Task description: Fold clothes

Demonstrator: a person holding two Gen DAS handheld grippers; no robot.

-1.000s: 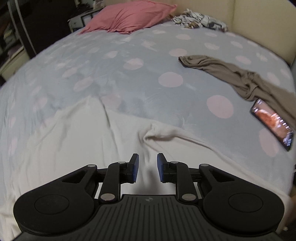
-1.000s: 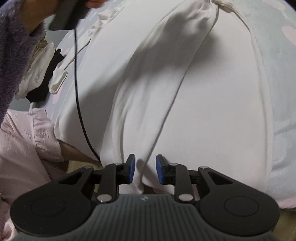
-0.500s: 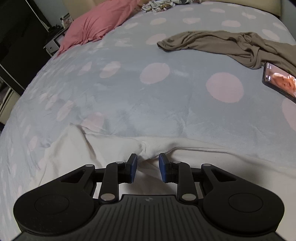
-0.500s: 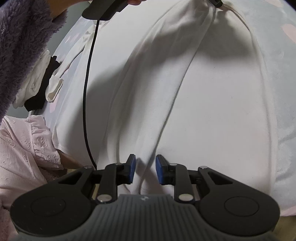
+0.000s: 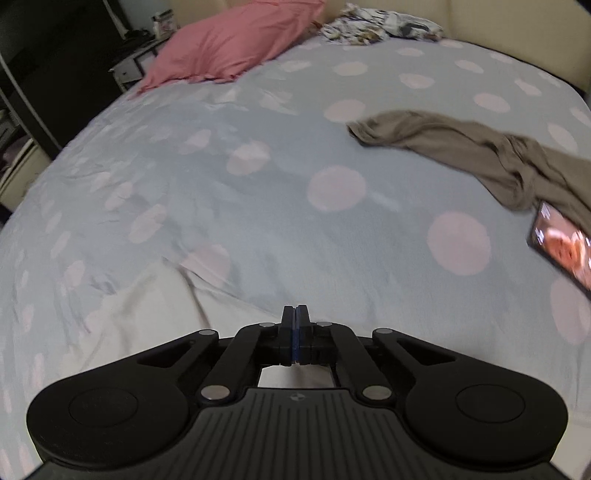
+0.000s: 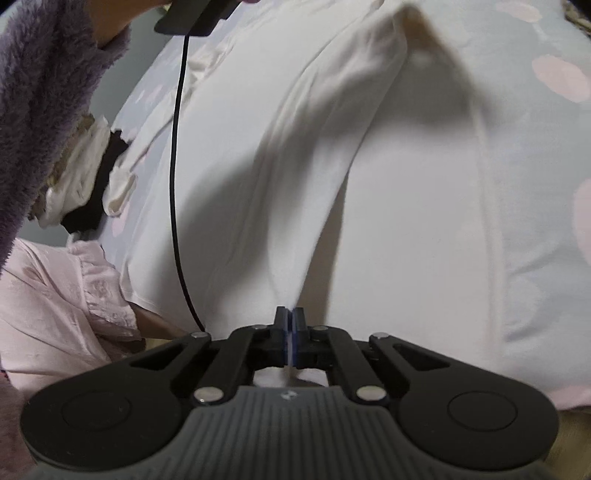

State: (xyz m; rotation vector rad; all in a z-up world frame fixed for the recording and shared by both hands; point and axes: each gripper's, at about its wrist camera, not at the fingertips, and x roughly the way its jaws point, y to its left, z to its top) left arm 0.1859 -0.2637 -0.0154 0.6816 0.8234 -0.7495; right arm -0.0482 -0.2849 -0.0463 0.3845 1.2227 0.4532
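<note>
- The left gripper (image 5: 296, 334) has its jaws pressed together; a strip of the white garment (image 5: 147, 314) shows under them, so it seems to pinch the cloth, though the cloth between the pads is not visible.
- The right gripper (image 6: 289, 341) is clamped on a ridge of the white garment (image 6: 406, 221), with a thin line of fabric between its blue pads.
- The white garment lies over the near edge of the bed (image 5: 258, 184), partly raised into a peak at its far side.
- Risk, as a judgement: each pinch holds only a little cloth, so a quick pull could slip it out and the fold would fall crooked.
- The black cable (image 6: 177, 184) hangs across the garment and could catch the cloth or drag it.
- The phone (image 5: 561, 243) near the right edge of the bed and the brown garment (image 5: 461, 155) touching it could be hit if the fold swings wide.
- The bed has a soft pale blue cover with pink dots, with some wrinkles; a pink pillow (image 5: 236, 44) and a patterned cloth (image 5: 376, 26) lie at the far edge.
- Dark furniture stands beyond the left edge; the room is dim.
</note>
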